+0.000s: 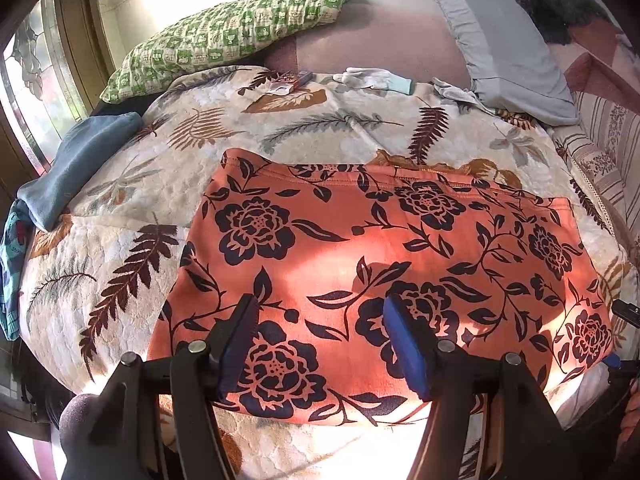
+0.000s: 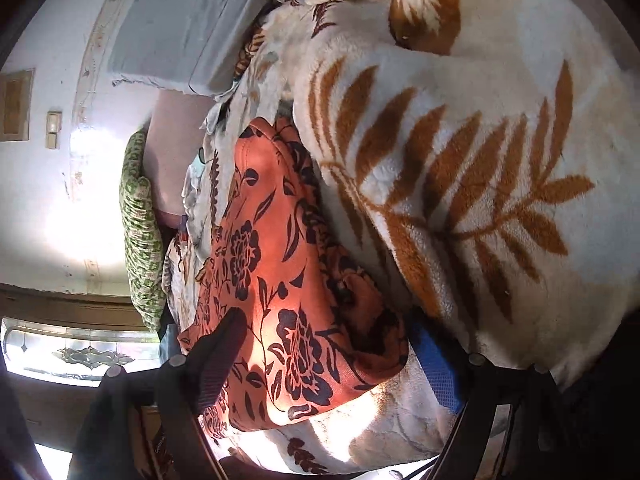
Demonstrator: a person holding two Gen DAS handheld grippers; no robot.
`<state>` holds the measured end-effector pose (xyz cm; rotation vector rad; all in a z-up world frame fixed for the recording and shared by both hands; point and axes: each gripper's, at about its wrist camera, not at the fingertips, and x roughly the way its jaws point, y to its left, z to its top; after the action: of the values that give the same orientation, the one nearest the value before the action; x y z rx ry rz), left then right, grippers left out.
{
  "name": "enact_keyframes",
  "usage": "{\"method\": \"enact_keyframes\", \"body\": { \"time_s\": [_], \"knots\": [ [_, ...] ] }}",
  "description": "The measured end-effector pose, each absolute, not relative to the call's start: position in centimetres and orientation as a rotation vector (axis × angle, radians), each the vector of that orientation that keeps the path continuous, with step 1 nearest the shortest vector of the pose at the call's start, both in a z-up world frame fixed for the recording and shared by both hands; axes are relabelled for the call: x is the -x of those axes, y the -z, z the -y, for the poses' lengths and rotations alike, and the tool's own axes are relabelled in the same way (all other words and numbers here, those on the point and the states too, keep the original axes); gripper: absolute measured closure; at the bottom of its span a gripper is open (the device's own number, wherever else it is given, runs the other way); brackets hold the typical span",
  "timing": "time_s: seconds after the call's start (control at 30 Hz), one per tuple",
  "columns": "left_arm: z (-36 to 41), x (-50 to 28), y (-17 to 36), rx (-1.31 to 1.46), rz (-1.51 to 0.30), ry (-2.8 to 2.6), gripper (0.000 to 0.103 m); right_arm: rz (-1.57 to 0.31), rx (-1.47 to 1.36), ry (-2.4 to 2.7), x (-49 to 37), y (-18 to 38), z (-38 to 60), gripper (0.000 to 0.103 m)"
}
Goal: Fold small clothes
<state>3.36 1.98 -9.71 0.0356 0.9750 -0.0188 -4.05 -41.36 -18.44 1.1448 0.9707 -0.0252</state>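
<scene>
a: left hand-held gripper (image 1: 320,344)?
b: hovering over the near part of the orange flowered cloth (image 1: 384,272), jaws apart, nothing pinched between.
a: and the cloth?
b: spread flat on the leaf-print blanket (image 1: 120,208) covering the bed, long side across the left wrist view, far hem showing a stitched edge.
a: right hand-held gripper (image 2: 332,360)?
b: also wide open, one finger on each side of the cloth's near corner (image 2: 304,360); can't tell whether the pads touch the fabric. rolled onto its side, so the bed appears tilted there.
a: anything else on the bed?
b: green checked pillow (image 1: 224,32) at the far left, grey pillow (image 1: 500,40) at the far right, blue folded garment (image 1: 80,160) on the left edge, pale gloves (image 1: 368,78) near the far end.
</scene>
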Motion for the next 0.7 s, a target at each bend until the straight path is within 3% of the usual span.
{"method": "enact_keyframes", "body": {
  "time_s": [0.33,0.5,0.63,0.7],
  "knots": [
    [-1.6,-3.6,10.3,-0.027,-0.985,0.027,0.037,-0.975,-1.122,0.033,4.6,17.7,41.3,0.018],
    [0.2,-3.9,13.1,-0.087,-1.055,0.051,0.037,-1.024,-1.097,0.018,4.1,18.4,40.5,0.018],
    [1.4,-3.4,12.4,-0.071,-1.013,0.115,0.037,-1.012,-0.972,-0.017,3.5,16.6,39.1,0.029],
    [2.6,-3.6,12.0,-0.104,-0.991,0.143,0.037,-1.059,-0.948,-0.004,3.2,17.1,39.1,0.029]
  ]
}}
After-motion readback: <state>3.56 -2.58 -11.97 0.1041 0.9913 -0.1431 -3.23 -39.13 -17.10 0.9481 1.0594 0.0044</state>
